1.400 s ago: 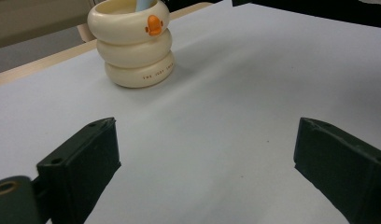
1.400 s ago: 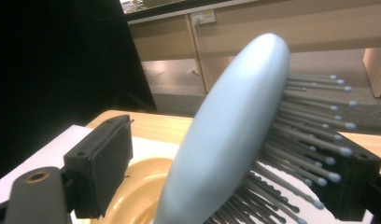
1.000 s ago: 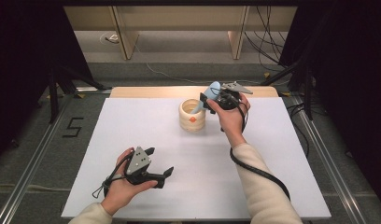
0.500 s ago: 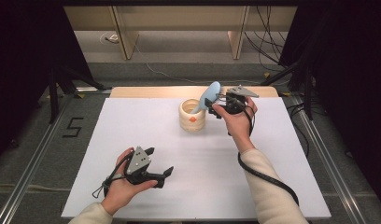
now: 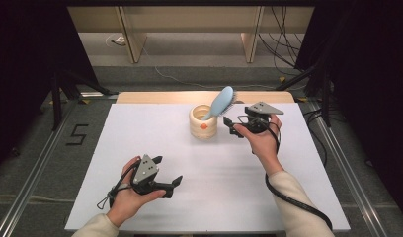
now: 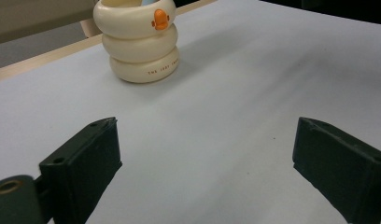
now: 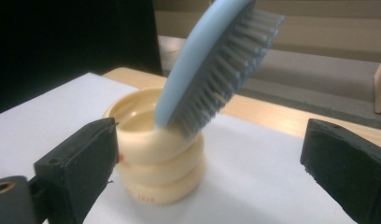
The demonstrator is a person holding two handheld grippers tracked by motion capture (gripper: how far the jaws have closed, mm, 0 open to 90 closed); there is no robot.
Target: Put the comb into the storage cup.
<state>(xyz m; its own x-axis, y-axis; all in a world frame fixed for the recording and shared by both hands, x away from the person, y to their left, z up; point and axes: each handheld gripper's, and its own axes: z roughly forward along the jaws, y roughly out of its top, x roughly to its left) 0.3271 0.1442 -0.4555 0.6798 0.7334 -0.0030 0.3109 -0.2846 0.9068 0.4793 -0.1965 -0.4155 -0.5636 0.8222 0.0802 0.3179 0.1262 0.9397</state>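
Note:
A cream ringed cup (image 5: 203,123) with an orange beak stands at the back middle of the white table (image 5: 140,138). A light blue hairbrush (image 5: 220,102) stands in it handle down, its head leaning to the right. My right gripper (image 5: 231,127) is just right of the cup, apart from the brush. Its jaws have just been opening, and nothing is gripped between them. The right gripper view has the brush (image 7: 212,70) and cup (image 7: 156,163) ahead of the open gripper (image 7: 209,163). My left gripper (image 5: 168,170) rests open at the front left, facing the cup (image 6: 139,44).
A wooden strip (image 5: 155,97) runs along the table's far edge. Metal rails flank the table on the floor, and a number marker (image 5: 77,134) lies at the left. The right gripper's cable (image 5: 288,197) trails along the forearm.
The right gripper has let go of the brush and drawn away to the right of the cup. The brush stays leaning in the cup. The left gripper has not moved.

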